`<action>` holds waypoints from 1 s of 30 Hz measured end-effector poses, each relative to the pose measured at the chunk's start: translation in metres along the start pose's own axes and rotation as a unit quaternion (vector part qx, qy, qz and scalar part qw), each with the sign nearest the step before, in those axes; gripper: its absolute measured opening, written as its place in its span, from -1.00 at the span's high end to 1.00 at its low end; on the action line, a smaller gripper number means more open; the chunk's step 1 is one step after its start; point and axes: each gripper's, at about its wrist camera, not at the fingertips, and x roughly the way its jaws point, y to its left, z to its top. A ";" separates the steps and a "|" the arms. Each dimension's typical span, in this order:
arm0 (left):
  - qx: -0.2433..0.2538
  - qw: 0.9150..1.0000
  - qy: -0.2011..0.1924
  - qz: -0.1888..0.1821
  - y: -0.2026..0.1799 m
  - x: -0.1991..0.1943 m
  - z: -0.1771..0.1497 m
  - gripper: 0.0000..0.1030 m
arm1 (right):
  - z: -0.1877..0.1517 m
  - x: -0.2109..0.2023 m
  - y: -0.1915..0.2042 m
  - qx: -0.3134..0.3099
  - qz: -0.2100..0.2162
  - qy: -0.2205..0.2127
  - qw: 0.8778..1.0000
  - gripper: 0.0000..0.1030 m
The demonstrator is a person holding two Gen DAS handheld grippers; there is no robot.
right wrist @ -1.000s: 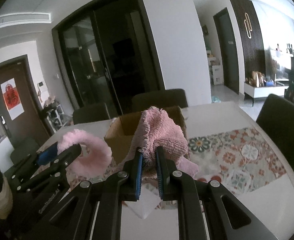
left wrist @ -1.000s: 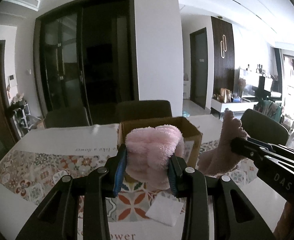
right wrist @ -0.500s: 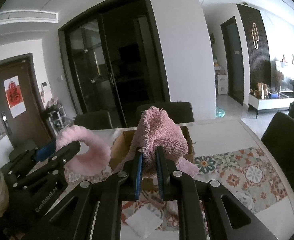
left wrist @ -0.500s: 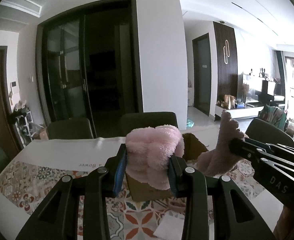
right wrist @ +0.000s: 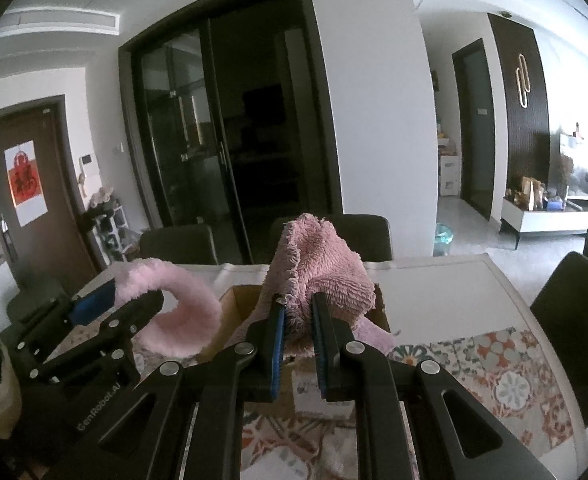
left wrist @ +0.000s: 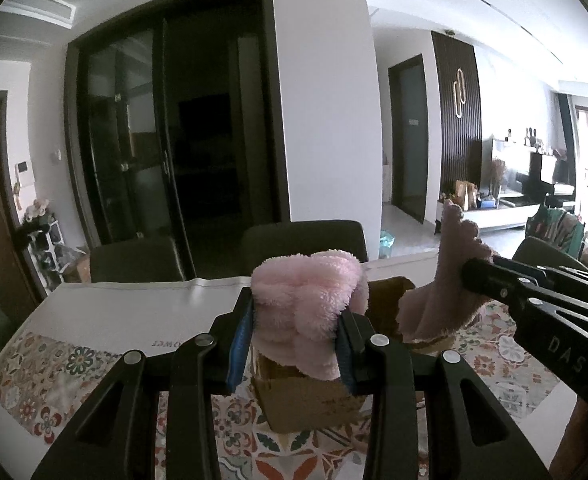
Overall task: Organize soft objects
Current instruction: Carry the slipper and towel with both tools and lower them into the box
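The left gripper (left wrist: 297, 328) clamps a fluffy pink cloth (left wrist: 308, 300); the right gripper (right wrist: 297, 332) pinches a mauve towel (right wrist: 322, 272) above the cardboard box (left wrist: 310, 404).

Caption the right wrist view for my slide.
Right gripper clamps dusty-pink shaggy cloth above open cardboard box.

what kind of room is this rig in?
Most likely a home dining area open to a living room: a table with a patterned runner, dark dining chairs around it, and a TV console in the far room.
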 end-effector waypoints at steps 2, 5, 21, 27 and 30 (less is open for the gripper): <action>0.002 1.000 0.005 0.001 0.000 0.011 0.002 0.29 | 0.005 0.011 -0.001 -0.003 0.002 0.007 1.000 0.72; 0.006 1.000 0.012 0.003 0.000 0.027 0.004 0.29 | 0.009 0.027 -0.003 -0.012 0.001 0.016 1.000 0.72; -0.001 0.997 0.080 -0.012 -0.002 0.107 -0.013 0.28 | -0.001 0.113 -0.016 -0.012 0.015 0.093 0.996 0.71; 0.011 0.994 0.106 -0.013 -0.008 0.130 -0.025 0.28 | -0.017 0.142 -0.029 0.003 0.016 0.135 0.991 0.70; 0.016 0.992 0.121 -0.019 -0.013 0.140 -0.031 0.27 | -0.026 0.154 -0.033 0.008 0.016 0.154 0.988 0.69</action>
